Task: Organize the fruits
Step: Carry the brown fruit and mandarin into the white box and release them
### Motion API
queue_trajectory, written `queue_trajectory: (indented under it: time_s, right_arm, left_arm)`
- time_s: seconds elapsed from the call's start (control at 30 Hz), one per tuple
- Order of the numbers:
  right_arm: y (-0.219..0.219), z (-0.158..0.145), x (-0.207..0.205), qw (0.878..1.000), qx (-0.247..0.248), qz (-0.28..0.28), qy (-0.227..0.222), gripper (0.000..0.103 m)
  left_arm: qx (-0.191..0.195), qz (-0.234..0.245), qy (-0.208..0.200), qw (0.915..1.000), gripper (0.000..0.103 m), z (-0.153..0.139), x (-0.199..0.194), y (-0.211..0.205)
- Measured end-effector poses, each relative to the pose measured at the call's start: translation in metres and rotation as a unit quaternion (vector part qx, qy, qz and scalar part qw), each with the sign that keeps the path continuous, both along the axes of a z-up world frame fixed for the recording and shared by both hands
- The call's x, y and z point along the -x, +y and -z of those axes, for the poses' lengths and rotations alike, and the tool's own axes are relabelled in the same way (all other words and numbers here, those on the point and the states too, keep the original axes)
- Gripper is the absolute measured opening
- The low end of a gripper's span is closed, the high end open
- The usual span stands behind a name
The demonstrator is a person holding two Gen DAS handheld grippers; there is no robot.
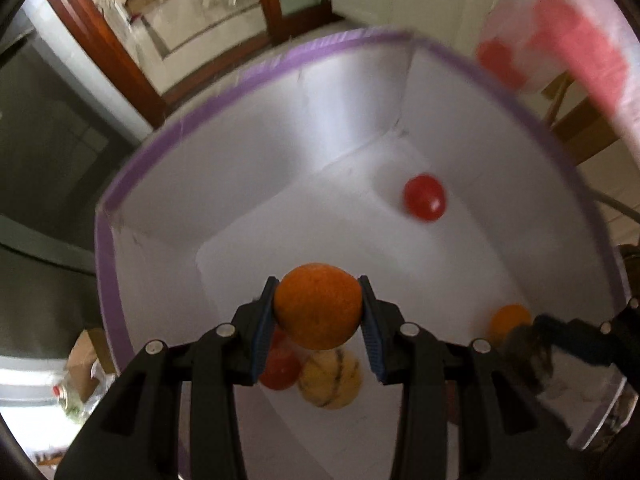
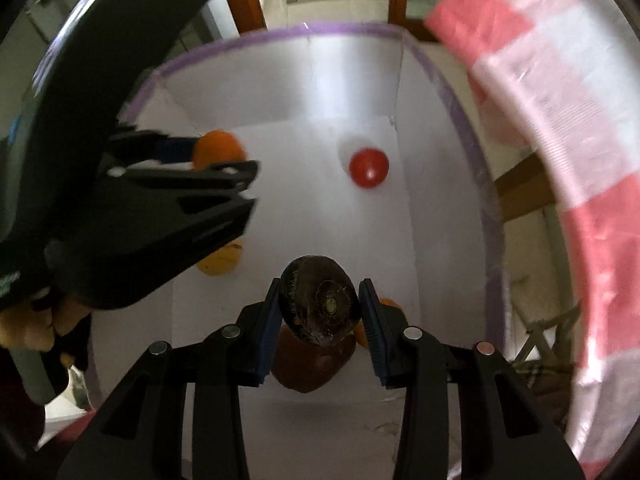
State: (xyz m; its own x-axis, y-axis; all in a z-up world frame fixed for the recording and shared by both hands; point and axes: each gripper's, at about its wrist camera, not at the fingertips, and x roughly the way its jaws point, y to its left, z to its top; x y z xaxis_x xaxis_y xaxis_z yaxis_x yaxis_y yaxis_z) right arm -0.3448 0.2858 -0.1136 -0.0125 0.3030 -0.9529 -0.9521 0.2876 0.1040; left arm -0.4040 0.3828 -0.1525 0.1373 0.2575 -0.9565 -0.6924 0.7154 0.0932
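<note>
Clamped between the blue pads of my left gripper [image 1: 319, 312] sits an orange [image 1: 318, 306], held above the floor of a white box [image 1: 256, 148] with a purple rim. Just under that orange, on the box floor, lie a red tomato [image 1: 280, 368] and a yellowish fruit with dark stripes [image 1: 332, 380], touching each other. Farther in, near the far corner, a second red tomato [image 1: 425, 197] rests alone, and another orange [image 1: 510, 320] lies toward the right wall. My right gripper [image 2: 320, 306] is closed on a dark, wrinkled round fruit [image 2: 318, 304], also over the box, with a brownish-red fruit [image 2: 316, 364] below it. Beyond the box's right wall, a plastic bag with red and white stripes [image 2: 560, 152] looms, blurred.
</note>
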Motion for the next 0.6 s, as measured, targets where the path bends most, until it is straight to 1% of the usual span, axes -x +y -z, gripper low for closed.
queue_trajectory:
  time_s: [0.1,0.2,0.27,0.3,0.37,0.4,0.47,0.53,0.6]
  right_arm:
    - [0.005,0.007,-0.004,1.000,0.011,0.010,0.013,0.039]
    - [0.006,0.008,-0.006,1.000,0.015,0.009,0.011,0.039]
    - [0.007,0.007,-0.003,1.000,0.013,0.007,0.009,0.041]
    - [0.003,0.006,0.001,1.000,0.011,0.007,0.007,0.043]
    - [0.000,0.002,0.003,1.000,0.005,0.006,0.000,0.059]
    - [-0.002,-0.002,0.004,1.000,-0.001,0.007,-0.005,0.062]
    - [-0.004,-0.009,0.004,1.000,-0.011,0.007,-0.007,0.063]
    - [-0.007,-0.020,0.006,1.000,-0.023,0.006,-0.014,0.065]
    - [-0.012,-0.031,0.007,0.999,-0.035,0.006,-0.020,0.067]
  left_arm:
    - [0.011,-0.005,0.008,0.9999,0.040,0.008,0.004,0.002]
    - [0.016,-0.008,0.006,0.9998,0.040,0.010,0.007,0.003]
    - [0.019,-0.008,0.002,0.9998,0.042,0.009,0.008,0.004]
    - [0.017,-0.009,0.000,0.9998,0.044,0.008,0.009,0.004]
    - [0.010,-0.013,-0.007,0.9998,0.059,0.003,0.011,0.007]
    - [0.006,-0.016,-0.012,0.9998,0.061,-0.001,0.013,0.008]
    - [0.000,-0.023,-0.018,0.9996,0.070,-0.008,0.014,0.011]
    - [-0.008,-0.030,-0.022,0.9993,0.073,-0.017,0.015,0.016]
    - [-0.020,-0.035,-0.027,0.9988,0.078,-0.028,0.015,0.019]
